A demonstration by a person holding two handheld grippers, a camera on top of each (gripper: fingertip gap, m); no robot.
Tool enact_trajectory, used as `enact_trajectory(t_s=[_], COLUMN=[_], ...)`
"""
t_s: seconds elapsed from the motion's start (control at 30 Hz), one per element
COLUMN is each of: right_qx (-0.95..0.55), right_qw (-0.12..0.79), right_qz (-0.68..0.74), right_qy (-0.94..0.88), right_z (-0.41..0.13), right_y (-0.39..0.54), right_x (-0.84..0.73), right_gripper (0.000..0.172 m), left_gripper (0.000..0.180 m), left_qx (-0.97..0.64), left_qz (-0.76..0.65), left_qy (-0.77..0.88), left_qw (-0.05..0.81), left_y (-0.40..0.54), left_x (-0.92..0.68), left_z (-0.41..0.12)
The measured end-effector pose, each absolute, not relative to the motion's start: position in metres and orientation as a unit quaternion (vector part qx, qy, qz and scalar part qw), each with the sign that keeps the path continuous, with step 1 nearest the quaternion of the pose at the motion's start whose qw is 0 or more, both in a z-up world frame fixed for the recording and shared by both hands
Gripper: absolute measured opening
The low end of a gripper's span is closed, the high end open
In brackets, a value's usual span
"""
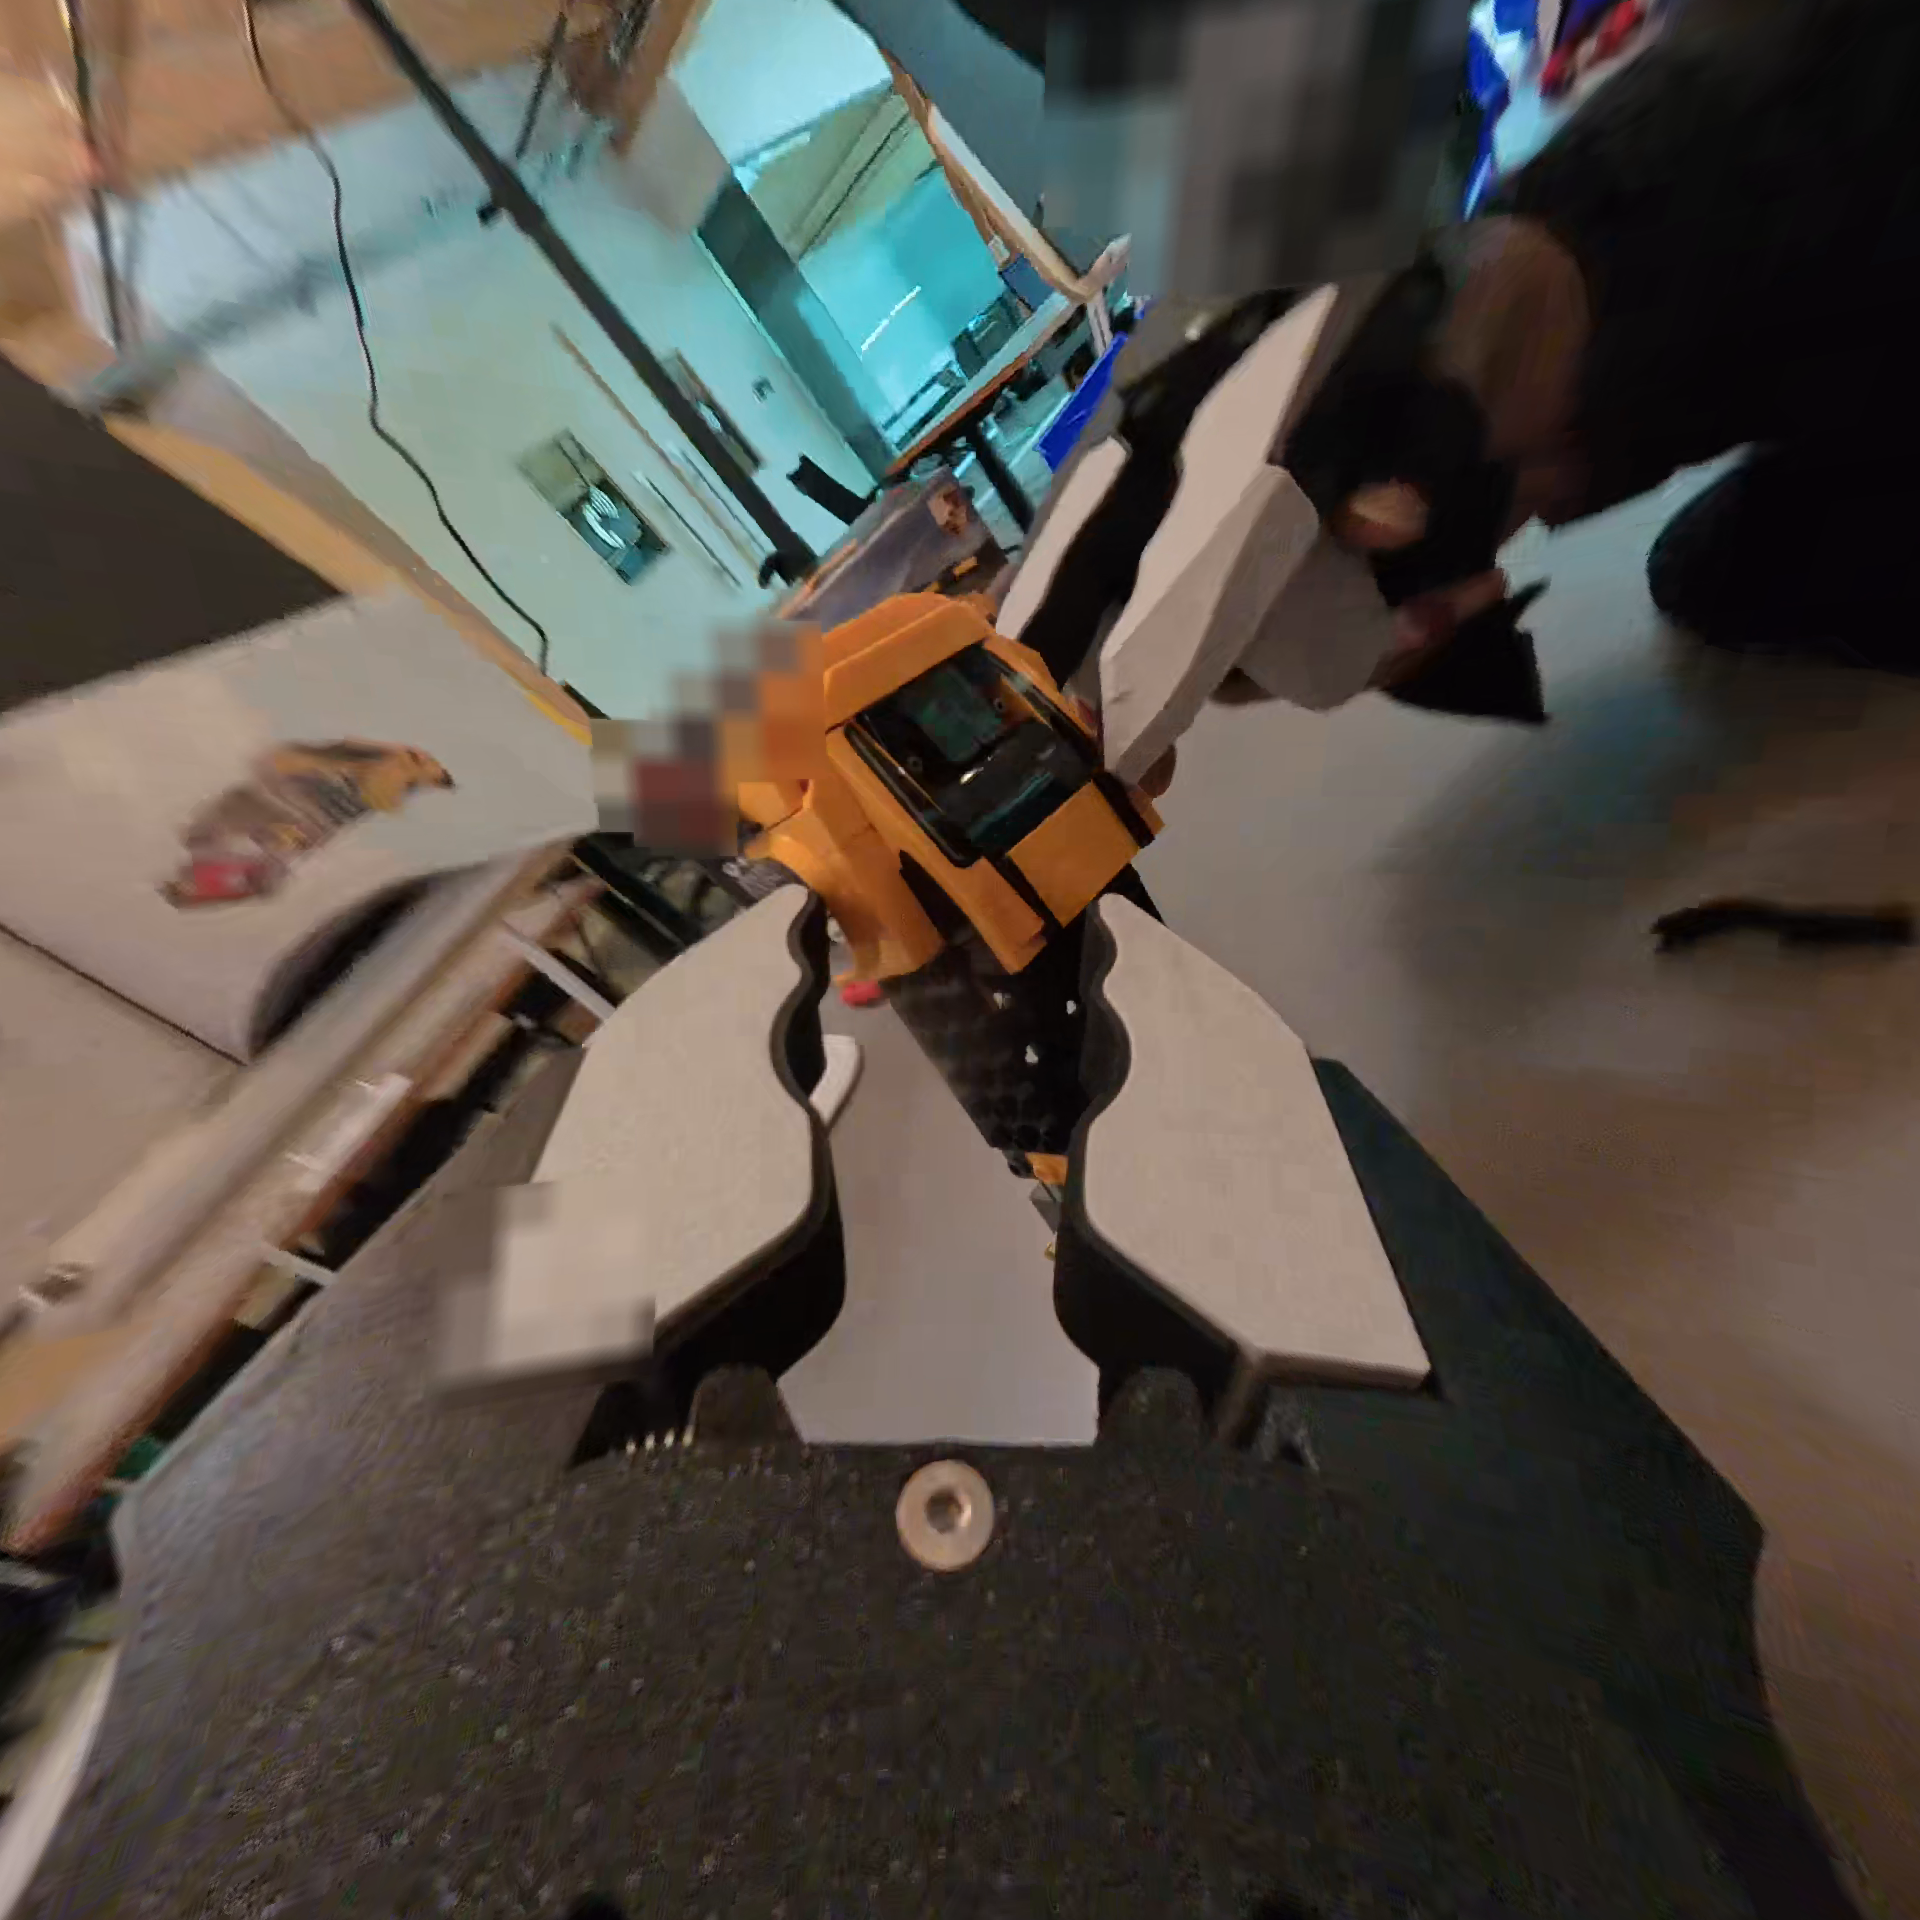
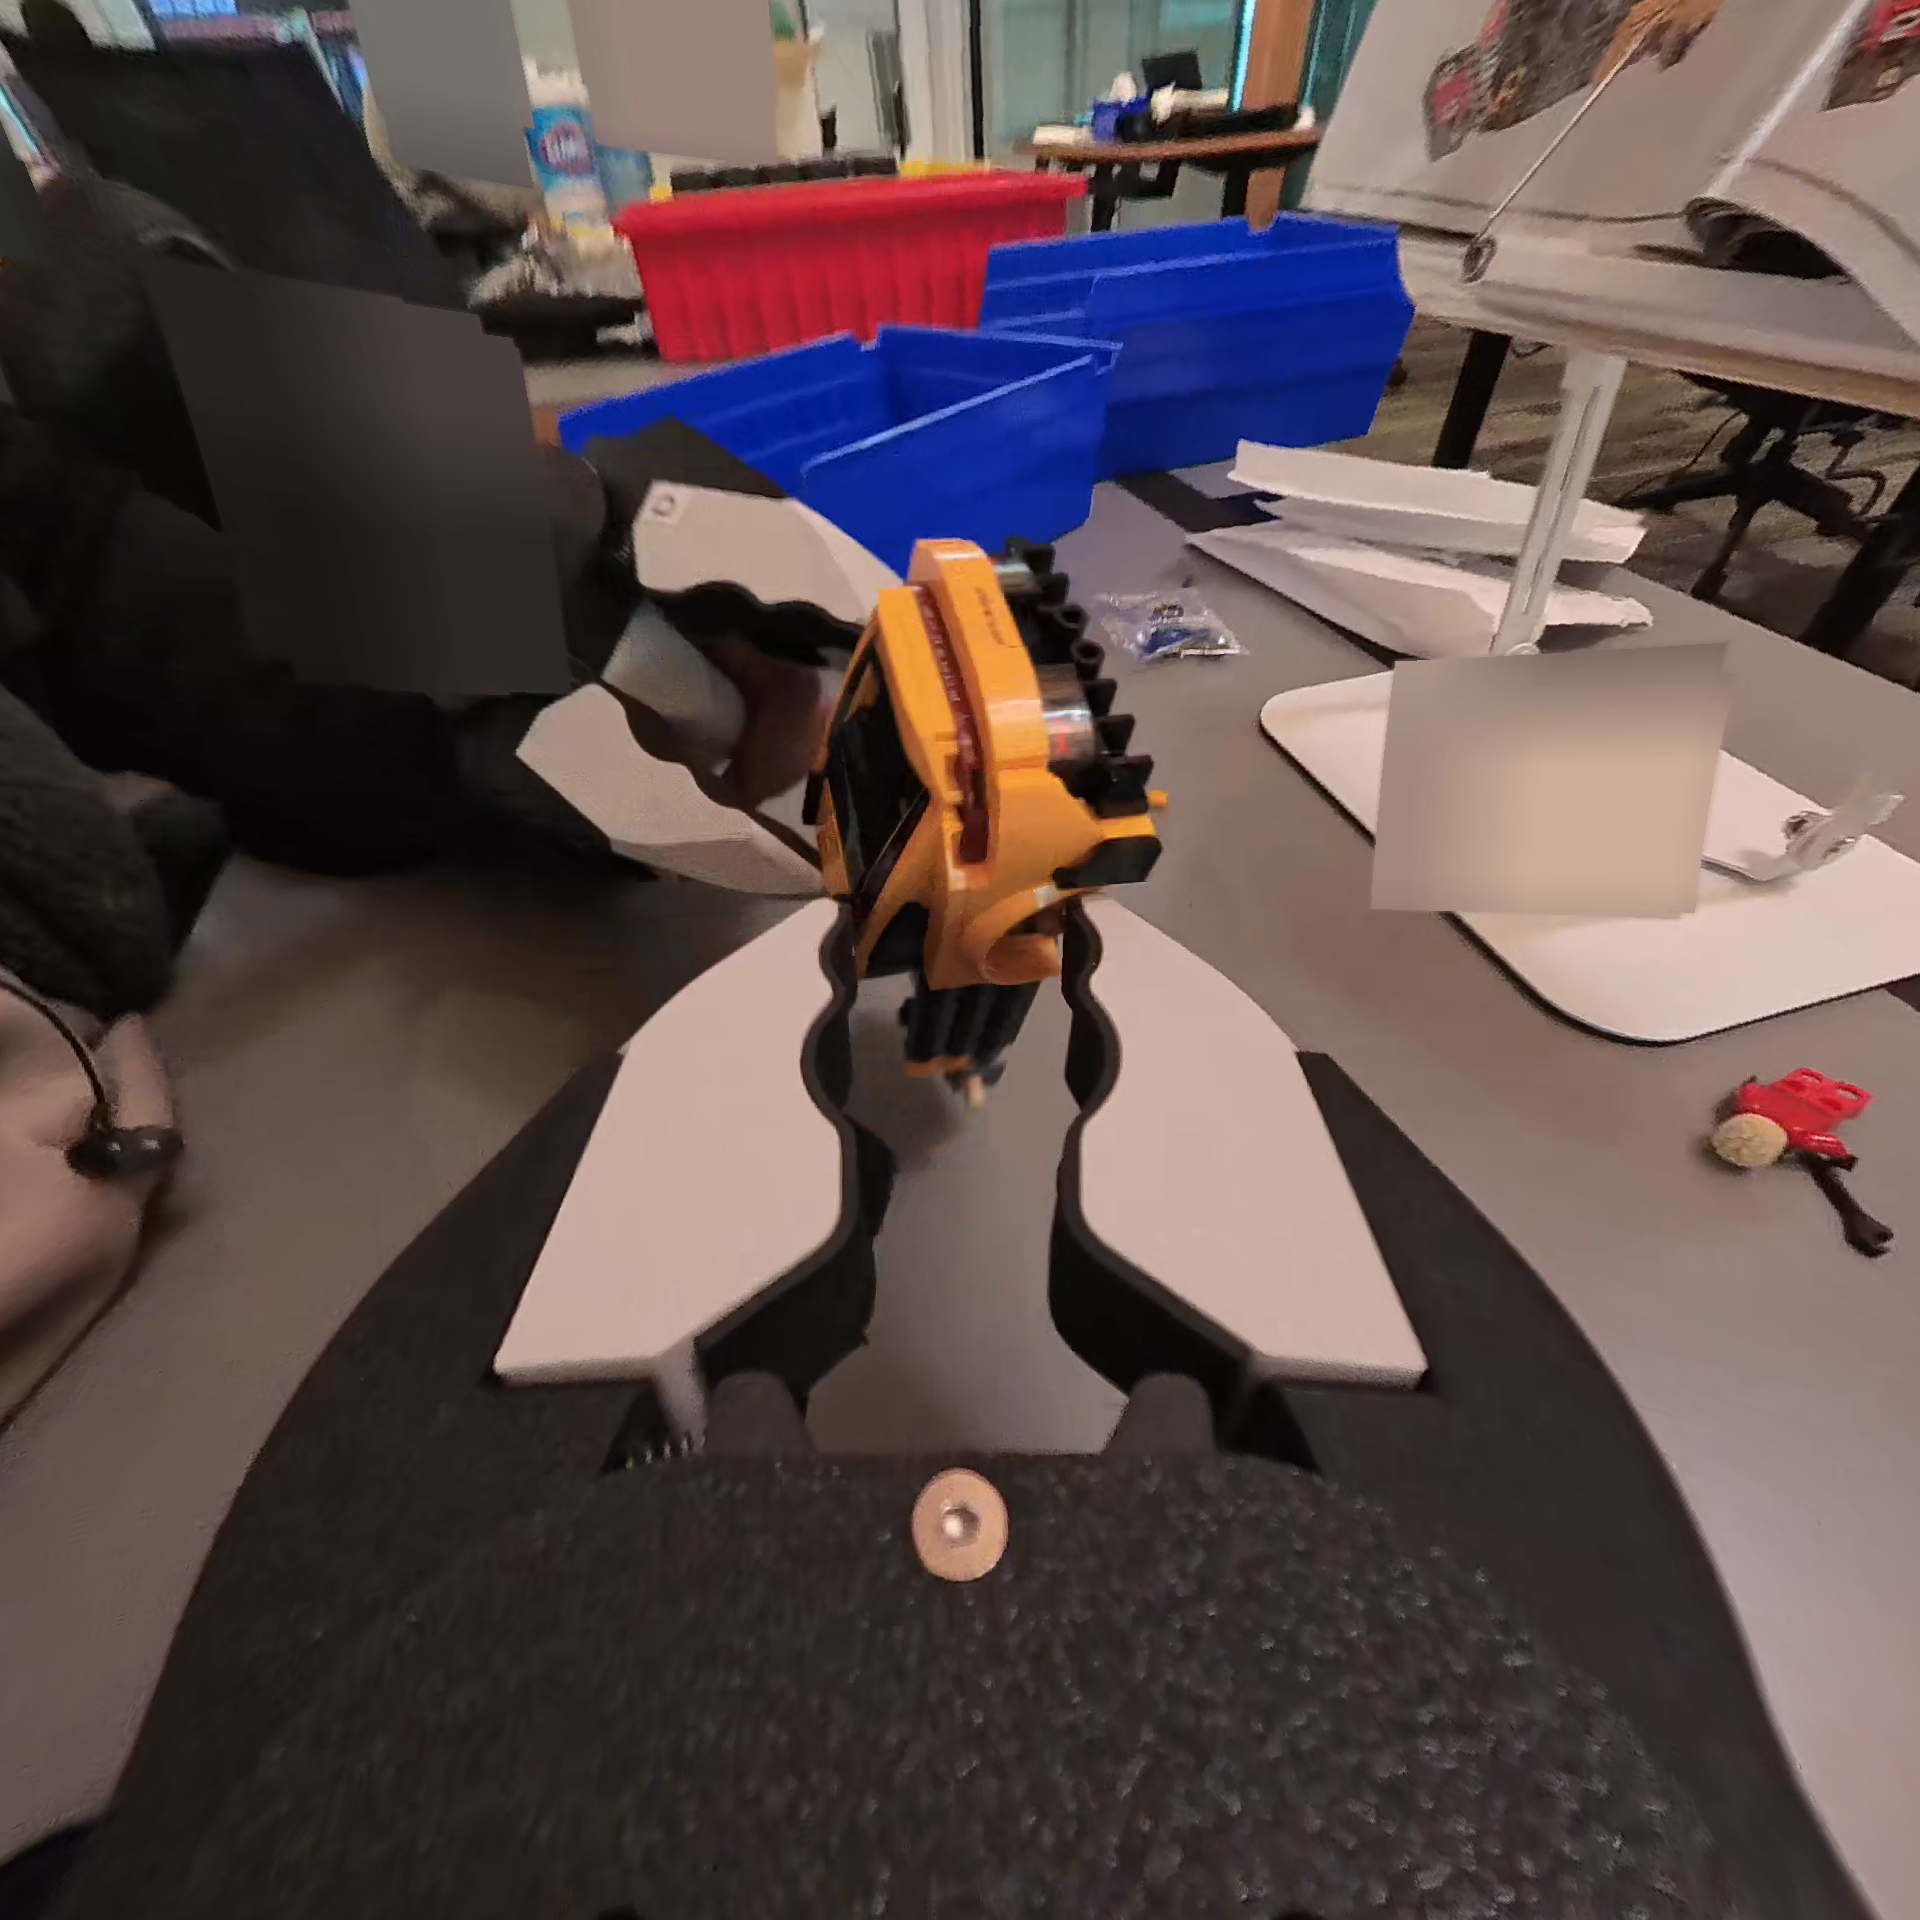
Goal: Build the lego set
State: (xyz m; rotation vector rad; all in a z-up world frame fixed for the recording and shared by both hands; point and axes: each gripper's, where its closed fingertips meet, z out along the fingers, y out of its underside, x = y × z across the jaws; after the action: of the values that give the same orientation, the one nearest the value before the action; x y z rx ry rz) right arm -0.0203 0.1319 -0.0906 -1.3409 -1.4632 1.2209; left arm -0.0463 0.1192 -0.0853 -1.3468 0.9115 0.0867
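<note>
Hidden or unclear, as I see it from my station:
- Orange-and-black brick-built toy car (image 2: 966,810): its lower end sits behind my right gripper's (image 2: 961,961) fingers; pad contact cannot be confirmed.
- Open printed booklet (image 1: 260,821): motion-smeared, pictures unreadable.
- Small black part on the grey table (image 1: 1782,923): too blurred to identify.
- Clear bag of small pieces (image 2: 1174,623): contents too small.

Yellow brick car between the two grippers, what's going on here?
A person holds a gripper in each hand, and both meet on a yellow-and-black brick car lifted above the grey table. The right gripper has its jaws around one end of the car; the left gripper is at the other end, by its black underside. Nearby: blue bins, a red bin, an open instruction booklet on a stand, and a small red brick piece.
</note>
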Motion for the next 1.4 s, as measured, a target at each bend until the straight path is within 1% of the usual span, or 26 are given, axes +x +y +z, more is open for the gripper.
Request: enact_trajectory(t_s=[0.13, 0.33, 0.47, 0.57, 0.73, 0.93, 1.03, 1.1, 1.27, 1.3, 1.4], right_qx=[-0.529, -0.502, -0.476, -0.434, -0.384, -0.403, -0.467, -0.519, -0.661, -0.677, -0.690], right_qw=[0.383, 0.413, 0.470, 0.531, 0.606, 0.594, 0.527, 0.463, 0.188, 0.129, 0.002], right_qz=[0.455, 0.378, 0.324, 0.251, 0.158, 0.166, 0.228, 0.262, 0.389, 0.413, 0.461], right_qy=[-0.606, -0.659, -0.669, -0.683, -0.679, -0.677, -0.672, -0.669, -0.613, -0.595, -0.558], right_z=[-0.101, -0.125, -0.125, -0.120, -0.111, -0.108, -0.107, -0.108, -0.107, -0.105, -0.110], right_y=[0.126, 0.116, 0.116, 0.117, 0.114, 0.114, 0.119, 0.126, 0.122, 0.119, 0.110], right_x=[-0.015, -0.001, 0.004, 0.006, 0.011, 0.013, 0.009, 0.007, 0.009, 0.011, 0.012], right_gripper=[0.038, 0.038, 0.038, 0.039, 0.038, 0.038, 0.038, 0.038, 0.037, 0.038, 0.038], left_gripper=[0.046, 0.040, 0.038, 0.037, 0.036, 0.031, 0.032, 0.032, 0.033, 0.033, 0.029], left_qx=[-0.577, -0.551, -0.530, -0.505, -0.475, -0.496, -0.540, -0.584, -0.700, -0.722, -0.772], left_qz=[0.074, 0.077, 0.091, 0.122, 0.159, 0.126, 0.074, 0.030, -0.172, -0.214, -0.293], left_qy=[0.445, 0.513, 0.529, 0.543, 0.551, 0.533, 0.518, 0.507, 0.448, 0.430, 0.396], left_qw=[0.681, 0.654, 0.657, 0.660, 0.667, 0.674, 0.660, 0.634, 0.529, 0.497, 0.402], left_y=[0.114, 0.098, 0.095, 0.092, 0.089, 0.091, 0.098, 0.107, 0.111, 0.110, 0.104], left_x=[-0.041, -0.026, -0.019, -0.017, -0.015, -0.014, -0.017, -0.020, -0.020, -0.020, -0.022], left_z=[-0.091, -0.112, -0.111, -0.109, -0.105, -0.100, -0.095, -0.094, -0.087, -0.086, -0.096])
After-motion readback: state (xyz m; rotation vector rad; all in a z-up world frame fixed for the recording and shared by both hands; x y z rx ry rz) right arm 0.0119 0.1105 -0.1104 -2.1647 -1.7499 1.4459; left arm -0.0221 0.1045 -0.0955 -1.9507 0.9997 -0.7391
